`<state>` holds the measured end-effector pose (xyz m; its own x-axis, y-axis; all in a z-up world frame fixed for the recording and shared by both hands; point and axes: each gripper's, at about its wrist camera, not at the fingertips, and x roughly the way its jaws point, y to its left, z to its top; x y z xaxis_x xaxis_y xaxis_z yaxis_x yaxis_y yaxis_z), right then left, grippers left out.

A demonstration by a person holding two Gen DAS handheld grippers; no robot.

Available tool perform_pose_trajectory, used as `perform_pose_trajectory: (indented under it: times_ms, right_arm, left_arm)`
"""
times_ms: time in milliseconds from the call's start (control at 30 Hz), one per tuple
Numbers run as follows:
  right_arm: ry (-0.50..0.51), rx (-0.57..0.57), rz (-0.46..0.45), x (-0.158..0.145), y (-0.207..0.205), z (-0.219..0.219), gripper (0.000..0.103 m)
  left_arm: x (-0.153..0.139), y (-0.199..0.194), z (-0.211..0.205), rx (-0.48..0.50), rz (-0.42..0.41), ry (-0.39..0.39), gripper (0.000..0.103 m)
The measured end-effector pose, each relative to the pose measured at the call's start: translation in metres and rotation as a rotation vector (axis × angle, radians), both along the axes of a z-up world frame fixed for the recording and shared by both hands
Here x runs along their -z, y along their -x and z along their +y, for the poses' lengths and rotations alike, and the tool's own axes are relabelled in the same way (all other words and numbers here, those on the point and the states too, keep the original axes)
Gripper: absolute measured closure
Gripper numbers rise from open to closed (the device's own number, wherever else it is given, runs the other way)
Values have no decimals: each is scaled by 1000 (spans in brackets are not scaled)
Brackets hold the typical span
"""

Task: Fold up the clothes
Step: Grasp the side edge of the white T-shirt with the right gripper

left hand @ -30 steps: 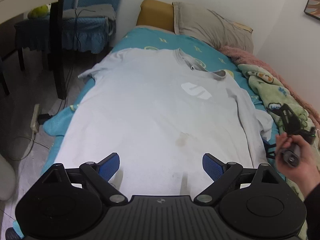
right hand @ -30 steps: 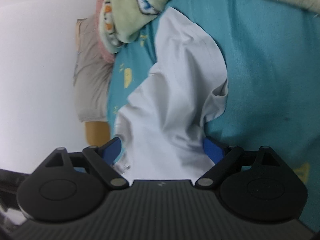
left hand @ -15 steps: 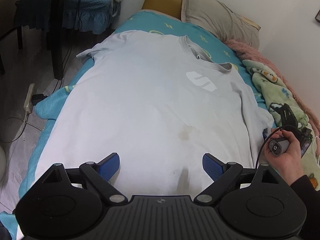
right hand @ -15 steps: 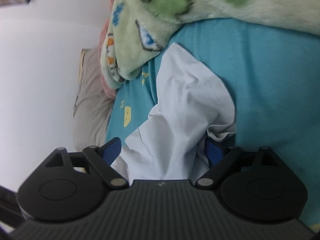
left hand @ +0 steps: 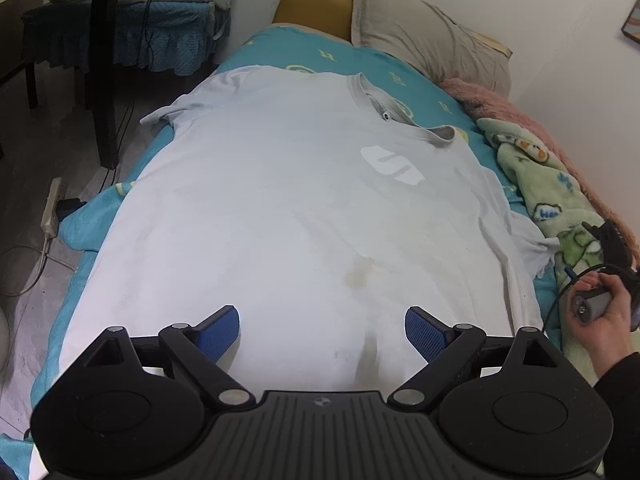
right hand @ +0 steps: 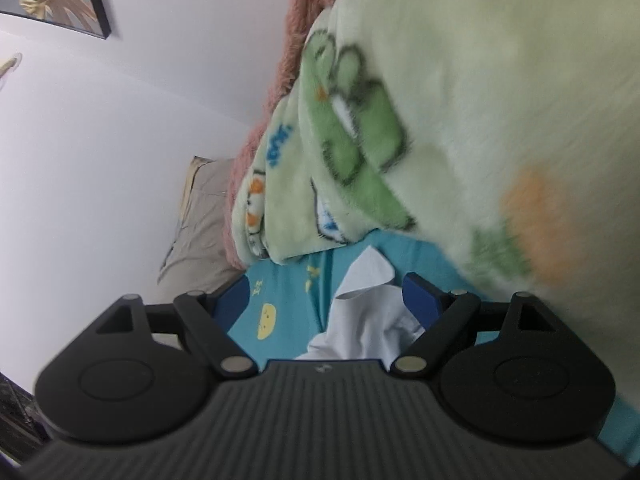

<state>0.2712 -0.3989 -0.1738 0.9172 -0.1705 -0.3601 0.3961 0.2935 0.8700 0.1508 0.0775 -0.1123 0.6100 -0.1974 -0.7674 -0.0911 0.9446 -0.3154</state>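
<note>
So we've got the white T-shirt [left hand: 280, 208] spread flat on the bed [left hand: 280, 48], long axis running from our left gripper [left hand: 322, 330] to the collar. Its 2 jaws gape empty over the hem. The right sleeve [right hand: 370, 312] sits nearest the right gripper [right hand: 328, 300], whose jaws are closing, sleeve between them, pads not pressing yet.

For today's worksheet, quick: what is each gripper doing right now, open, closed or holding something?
Left gripper: open, above the white T-shirt, holding nothing.
Right gripper: jaws closing, T-shirt sleeve between them, not yet pinched.
</note>
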Motion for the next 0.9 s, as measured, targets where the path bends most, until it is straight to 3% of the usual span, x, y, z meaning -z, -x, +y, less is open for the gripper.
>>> perform_pose_trajectory:
  times_ms: [133,233,333,467,733,767,800,833,900]
  right_arm:
    - [-89,-88,106,12,4,6,17]
    - [-163,-138,97,32,0,14,17]
    - [-148,-185,125,43,-16,21,16]
    - [-92,-265,96,42,-47,28,17]
    - [77,-184,88,36,-97,36,19]
    - [98,-183,105,35,-105,34,25]
    - [117,-182,126,34,-113,32,42]
    - [120,-191,170,34,-118,27,70]
    - [133,-206,245,31,-126,17,95]
  left_arm:
    - [1,7,1,11,0,-6,11]
    - [1,11,2,7,-5,-12,11]
    - [2,13,4,5,-4,-16,11]
    - [5,8,2,6,2,-15,11]
    - [14,-10,-6,3,18,-24,11]
    - [15,-11,-7,3,21,-26,11]
    - [16,-13,-8,2,23,-29,11]
    - [16,-14,-8,1,25,-31,11]
    - [16,-15,-8,0,26,-29,11]
